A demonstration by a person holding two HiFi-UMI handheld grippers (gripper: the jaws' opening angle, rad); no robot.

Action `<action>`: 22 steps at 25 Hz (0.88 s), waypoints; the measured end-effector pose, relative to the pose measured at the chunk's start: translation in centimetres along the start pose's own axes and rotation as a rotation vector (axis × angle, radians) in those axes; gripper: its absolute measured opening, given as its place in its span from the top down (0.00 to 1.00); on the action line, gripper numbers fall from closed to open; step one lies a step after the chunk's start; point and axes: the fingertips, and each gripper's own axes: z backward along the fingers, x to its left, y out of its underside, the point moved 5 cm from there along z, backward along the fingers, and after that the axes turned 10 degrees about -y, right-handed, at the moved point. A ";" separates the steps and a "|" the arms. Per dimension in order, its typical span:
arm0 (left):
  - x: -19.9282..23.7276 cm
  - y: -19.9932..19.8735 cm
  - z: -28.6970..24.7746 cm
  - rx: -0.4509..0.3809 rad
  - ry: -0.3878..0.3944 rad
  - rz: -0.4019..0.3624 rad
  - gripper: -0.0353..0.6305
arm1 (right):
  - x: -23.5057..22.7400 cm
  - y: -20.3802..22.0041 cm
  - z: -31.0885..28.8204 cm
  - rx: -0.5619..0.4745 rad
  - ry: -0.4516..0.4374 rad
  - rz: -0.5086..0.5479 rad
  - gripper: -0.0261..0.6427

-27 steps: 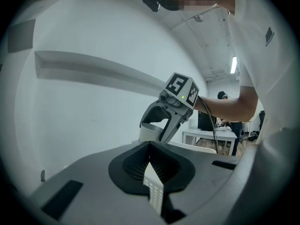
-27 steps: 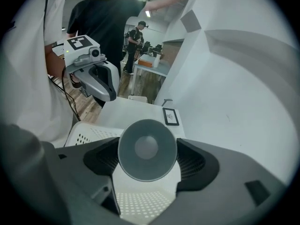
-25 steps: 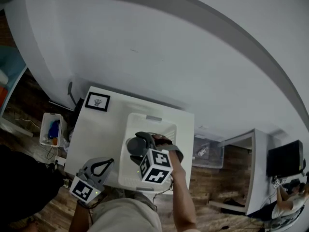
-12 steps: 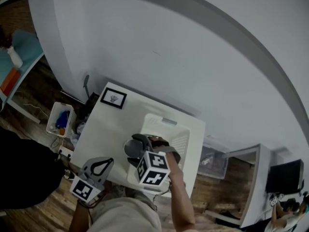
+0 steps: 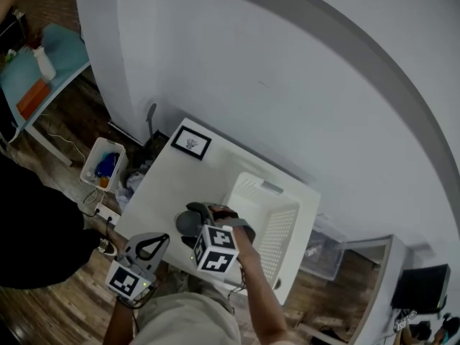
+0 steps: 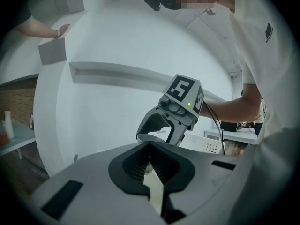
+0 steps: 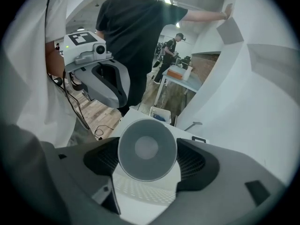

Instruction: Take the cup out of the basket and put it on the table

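A grey cup [image 5: 186, 225] hangs over the white table [image 5: 176, 185], just left of the white basket [image 5: 249, 186]. My right gripper [image 5: 195, 219] is shut on it, with the marker cube nearer me. In the right gripper view the cup [image 7: 147, 149] sits between the jaws, mouth towards the camera. My left gripper [image 5: 164, 238] stays by the table's near edge, shut with nothing in it. The left gripper view shows its own jaws [image 6: 153, 173] together and the right gripper [image 6: 157, 133] ahead of them. The basket [image 6: 208, 146] shows behind.
A small framed picture [image 5: 191, 143] lies at the table's far left corner. A white bin [image 5: 100, 165] stands on the wood floor to the left, a clear box [image 5: 315, 251] to the right. A person in black [image 7: 129, 27] stands close on my left. The wall rises behind the table.
My right gripper has carried the cup leftwards, from above the basket to above the table beside it. The left gripper has kept its place. The head view has swung.
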 end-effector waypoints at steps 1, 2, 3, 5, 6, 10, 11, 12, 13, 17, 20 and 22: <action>0.2 0.2 0.2 0.003 -0.010 0.002 0.94 | 0.0 -0.2 -0.6 -0.001 -0.009 0.007 0.41; 0.3 0.4 0.4 0.006 -0.021 0.004 0.94 | 0.1 -0.3 -1.2 -0.001 -0.019 0.013 0.41; 0.5 0.6 0.6 0.008 -0.033 0.010 0.94 | 0.1 -0.4 -1.8 -0.001 -0.030 0.018 0.41; 0.8 0.9 1.0 0.010 -0.057 0.029 0.94 | 0.2 -0.7 -2.9 -0.001 -0.049 0.027 0.41; 1.0 1.1 1.2 0.012 -0.067 0.033 0.95 | 0.2 -0.9 -3.5 -0.001 -0.057 0.030 0.41; 1.7 2.1 1.9 0.030 -0.101 0.030 0.95 | 0.7 -1.4 -5.5 0.003 -0.093 0.044 0.41; 1.8 2.4 2.1 0.033 -0.110 0.033 0.94 | 0.8 -1.5 -6.0 0.006 -0.102 0.048 0.41; 1.9 2.7 2.3 0.035 -0.120 0.039 0.94 | 0.9 -1.5 -6.5 0.010 -0.110 0.052 0.41; 2.0 2.9 2.5 0.038 -0.130 0.046 0.94 | 1.0 -1.5 -6.9 0.014 -0.117 0.056 0.41; 2.3 3.6 3.1 0.056 -0.156 0.053 0.94 | 1.2 -1.3 -9.1 0.035 -0.139 0.068 0.41; 2.4 4.2 3.4 0.066 -0.173 0.060 0.94 | 1.2 -1.1 -10.8 0.056 -0.154 0.083 0.41; 2.5 4.5 3.5 0.072 -0.180 0.058 0.95 | 1.1 -1.2 -11.8 0.068 -0.164 0.098 0.41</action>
